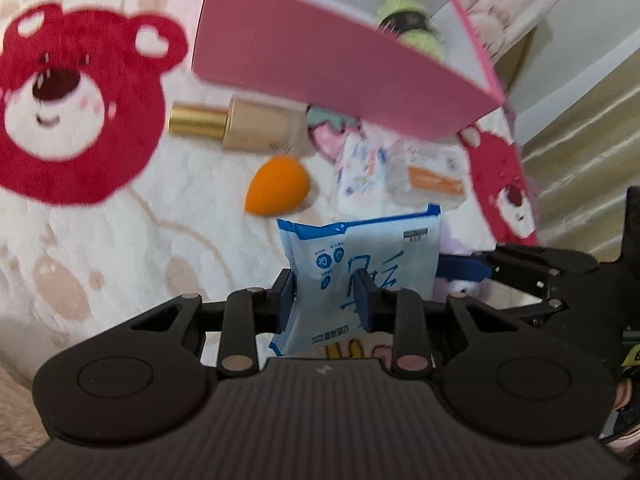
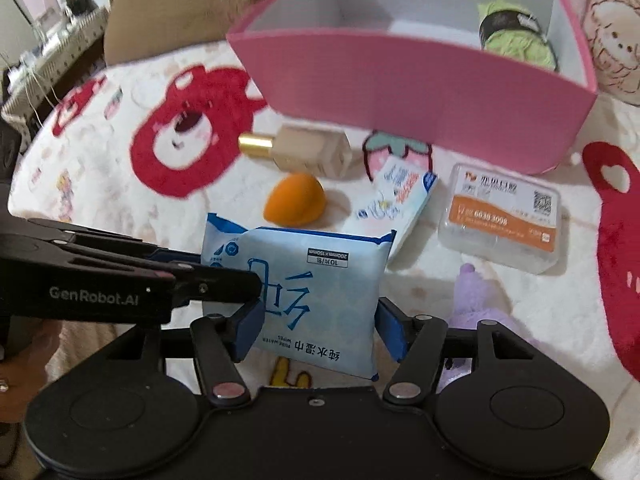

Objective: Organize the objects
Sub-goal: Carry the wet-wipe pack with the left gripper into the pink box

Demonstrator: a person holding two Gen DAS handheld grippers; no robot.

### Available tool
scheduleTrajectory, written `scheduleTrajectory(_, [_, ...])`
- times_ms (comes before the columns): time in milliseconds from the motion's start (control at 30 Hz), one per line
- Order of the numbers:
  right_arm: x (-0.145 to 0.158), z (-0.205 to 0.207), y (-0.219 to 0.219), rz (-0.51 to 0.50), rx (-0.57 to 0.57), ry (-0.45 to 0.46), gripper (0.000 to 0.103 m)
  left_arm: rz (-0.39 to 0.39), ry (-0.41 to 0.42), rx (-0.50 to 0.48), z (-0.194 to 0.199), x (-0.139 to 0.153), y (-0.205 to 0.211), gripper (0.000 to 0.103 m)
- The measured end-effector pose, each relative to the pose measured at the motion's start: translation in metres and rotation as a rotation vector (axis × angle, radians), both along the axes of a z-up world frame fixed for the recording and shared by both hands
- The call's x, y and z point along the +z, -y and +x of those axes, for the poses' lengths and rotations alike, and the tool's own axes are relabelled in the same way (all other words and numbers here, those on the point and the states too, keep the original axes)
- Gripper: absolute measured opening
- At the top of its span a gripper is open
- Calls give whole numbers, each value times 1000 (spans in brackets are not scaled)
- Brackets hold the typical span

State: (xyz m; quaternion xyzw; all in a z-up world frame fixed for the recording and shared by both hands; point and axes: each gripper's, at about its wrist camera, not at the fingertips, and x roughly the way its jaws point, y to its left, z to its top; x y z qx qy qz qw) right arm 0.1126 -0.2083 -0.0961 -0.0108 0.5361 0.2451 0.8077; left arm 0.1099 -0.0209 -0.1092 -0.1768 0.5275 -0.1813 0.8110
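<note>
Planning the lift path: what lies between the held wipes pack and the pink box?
In the right wrist view, the orange sponge and tissue pack, then the foundation bottle nearer the pink box.

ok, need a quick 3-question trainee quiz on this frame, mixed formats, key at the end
1. True or false: the pink box is empty.
2. Which item do both the left gripper and right gripper hold? A) orange sponge B) blue wipes pack C) clear plastic case
3. Fill in: the foundation bottle has a ____ cap.

Key: 1 false, a green item lies inside; 2 B; 3 gold.
</note>
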Motion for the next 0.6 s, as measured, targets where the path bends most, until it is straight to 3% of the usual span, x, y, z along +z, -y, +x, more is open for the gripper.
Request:
scheduleTrajectory(333, [44,-13,1,62,-70,161,75,-29,153,-8,-7,60,-6,30])
scheduleTrajectory(600, [103,-1,4,92,-110,302,75,-22,283,-33,11,128,-5,30])
